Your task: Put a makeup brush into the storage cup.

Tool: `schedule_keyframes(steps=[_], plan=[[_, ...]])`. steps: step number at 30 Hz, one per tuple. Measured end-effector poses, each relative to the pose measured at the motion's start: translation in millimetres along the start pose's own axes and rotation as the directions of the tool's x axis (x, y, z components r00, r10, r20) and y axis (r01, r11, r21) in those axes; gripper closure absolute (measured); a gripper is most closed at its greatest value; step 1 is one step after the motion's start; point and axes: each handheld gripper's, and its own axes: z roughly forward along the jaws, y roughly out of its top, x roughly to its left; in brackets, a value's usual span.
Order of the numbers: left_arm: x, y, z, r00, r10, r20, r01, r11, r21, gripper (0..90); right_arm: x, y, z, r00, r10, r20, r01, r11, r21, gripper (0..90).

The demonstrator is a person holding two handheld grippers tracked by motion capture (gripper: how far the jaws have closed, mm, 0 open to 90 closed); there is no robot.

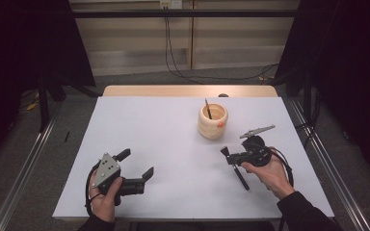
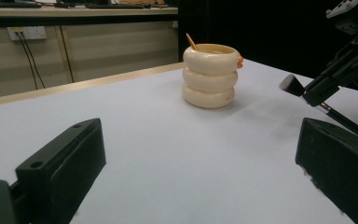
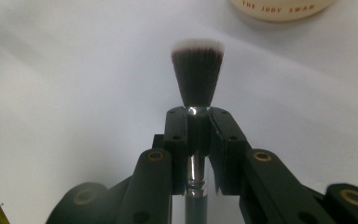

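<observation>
A cream ribbed holder (image 1: 212, 121) stands at the table's centre right with a thin dark stick (image 1: 207, 109) leaning inside it and an orange spot on its rim. My right gripper (image 1: 228, 157) is shut on a makeup brush (image 3: 197, 74), clamping its metal ferrule. The dark white-tipped bristles point toward the holder (image 3: 279, 8), and the black handle (image 1: 241, 177) trails back under the hand. My left gripper (image 1: 136, 164) rests open near the front left of the table, its jaws wide apart. From it I see the holder (image 2: 210, 76) ahead and the held brush (image 2: 292, 86) at right.
The white table top (image 1: 164, 139) ends in a wooden strip (image 1: 188, 91) at the far edge. Dark curtains hang on both sides. Cables run down the back wall to the floor. Metal rails flank the table.
</observation>
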Motion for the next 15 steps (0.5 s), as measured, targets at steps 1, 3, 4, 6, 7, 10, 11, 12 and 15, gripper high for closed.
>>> schedule_keyframes(steps=[1,3,4,6,7,10,11,12,15], plan=[[0.0,0.0,0.1,1.0,-0.002,0.002,0.002,1.0,-0.001,1.2,0.0,-0.7,-2.1,1.0,0.004,0.005,-0.003,1.0,-0.013,78.7],[0.2,-0.1,-0.1,1.0,-0.002,0.0,0.002,1.0,0.001,1.2,-0.5,-0.9,-3.9,0.9999,-0.013,-0.008,0.012,0.999,-0.039,78.6],[0.4,0.0,-0.2,1.0,0.001,0.0,-0.001,1.0,0.0,1.2,-0.5,-0.8,-5.6,0.9998,-0.013,-0.012,0.013,0.998,-0.057,78.6],[0.7,0.0,-0.3,1.0,0.0,0.004,0.0,1.0,-0.001,1.1,-0.2,-1.0,-7.6,0.9994,-0.022,-0.025,0.019,0.997,-0.081,78.7],[0.6,0.1,-0.4,1.0,0.0,0.004,0.0,1.0,-0.001,1.1,-0.4,-1.3,-8.4,0.999,-0.026,-0.035,0.023,0.996,-0.092,78.6],[0.4,0.2,-0.5,1.0,-0.002,0.005,0.002,1.0,-0.004,1.2,-0.8,-1.7,-10.3,0.9982,-0.027,-0.053,0.021,0.993,-0.118,78.7],[0.5,0.2,-0.5,1.0,-0.001,0.005,0.001,1.0,-0.004,1.2,-0.5,-1.6,-11.1,0.998,-0.019,-0.059,0.012,0.993,-0.116,78.7],[0.6,0.2,-0.5,1.0,0.0,0.006,0.0,1.0,-0.004,1.1,-0.7,-2.1,-12.1,0.9977,-0.02,-0.065,0.011,0.992,-0.129,78.6],[0.7,0.1,-0.4,1.0,-0.001,0.007,0.001,1.0,-0.003,1.2,0.2,-2.6,-15.0,0.9973,-0.03,-0.067,0.019,0.986,-0.165,78.6]])
